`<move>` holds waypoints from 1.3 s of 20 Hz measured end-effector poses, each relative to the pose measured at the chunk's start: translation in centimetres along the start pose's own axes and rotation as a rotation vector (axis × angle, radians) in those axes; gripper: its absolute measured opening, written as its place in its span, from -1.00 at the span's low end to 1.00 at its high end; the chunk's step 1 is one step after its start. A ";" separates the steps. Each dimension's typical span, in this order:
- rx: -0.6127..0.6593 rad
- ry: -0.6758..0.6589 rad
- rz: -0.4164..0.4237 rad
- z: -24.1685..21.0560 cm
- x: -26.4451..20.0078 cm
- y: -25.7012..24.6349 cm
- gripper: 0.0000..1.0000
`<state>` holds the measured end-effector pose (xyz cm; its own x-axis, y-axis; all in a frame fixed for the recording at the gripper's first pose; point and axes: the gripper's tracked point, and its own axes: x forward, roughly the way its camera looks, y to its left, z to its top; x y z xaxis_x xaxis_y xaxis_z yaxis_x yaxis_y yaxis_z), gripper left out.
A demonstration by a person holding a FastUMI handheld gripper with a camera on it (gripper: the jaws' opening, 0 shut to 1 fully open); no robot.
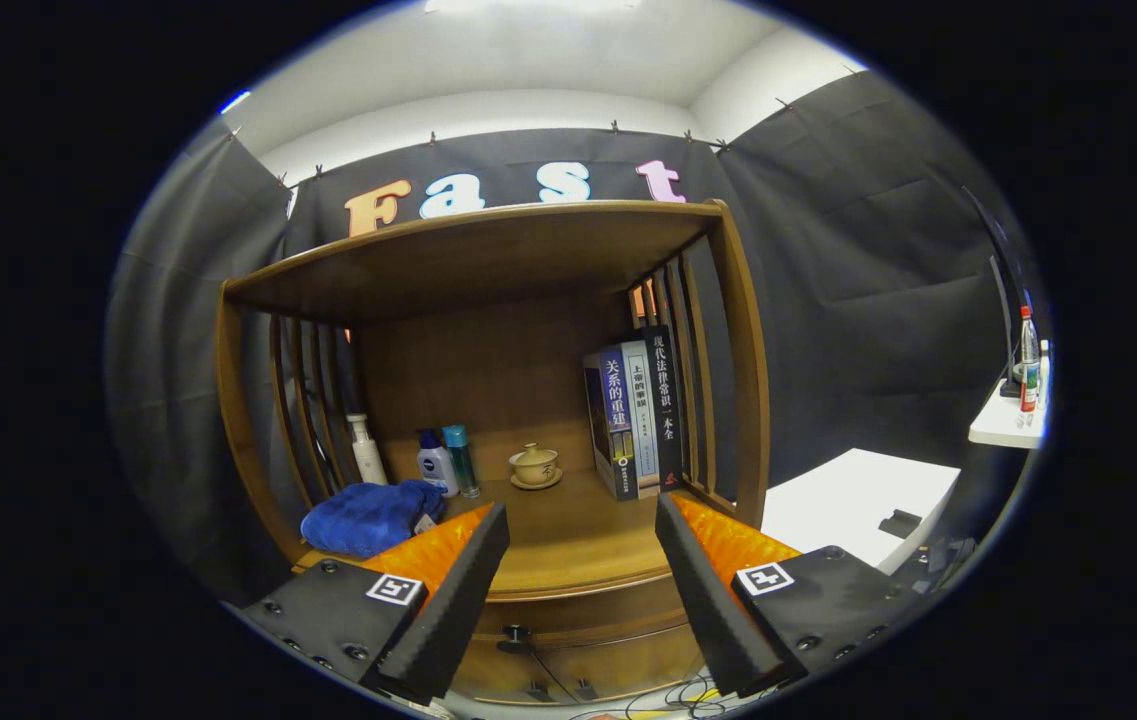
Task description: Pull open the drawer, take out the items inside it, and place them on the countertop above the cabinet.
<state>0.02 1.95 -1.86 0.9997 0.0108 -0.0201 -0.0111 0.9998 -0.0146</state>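
Note:
My gripper is open, with nothing between its fingers. It hovers in front of a wooden cabinet whose countertop lies just ahead of the fingertips. Below the countertop's front lip is the drawer front, closed, with a small dark knob between and below the fingers. The drawer's contents are hidden. On the countertop a blue folded cloth lies beside the left finger.
Further back on the countertop stand a white pump bottle, two small bottles, a lidded tea cup on a saucer and upright books. A shelf roof spans above. A white table stands to the right. Cables lie on the floor.

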 end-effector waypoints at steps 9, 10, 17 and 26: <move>-0.024 -0.003 0.027 -4.0 1.2 2.1 0.96; -0.033 -0.006 0.035 -4.9 1.3 2.5 0.96; -0.073 0.039 0.079 -12.7 3.9 4.4 0.97; -0.053 0.192 0.070 -22.8 7.9 4.4 0.97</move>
<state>7.38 6.12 -24.92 0.9743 0.0724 -0.2134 -0.0868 0.9945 -0.0588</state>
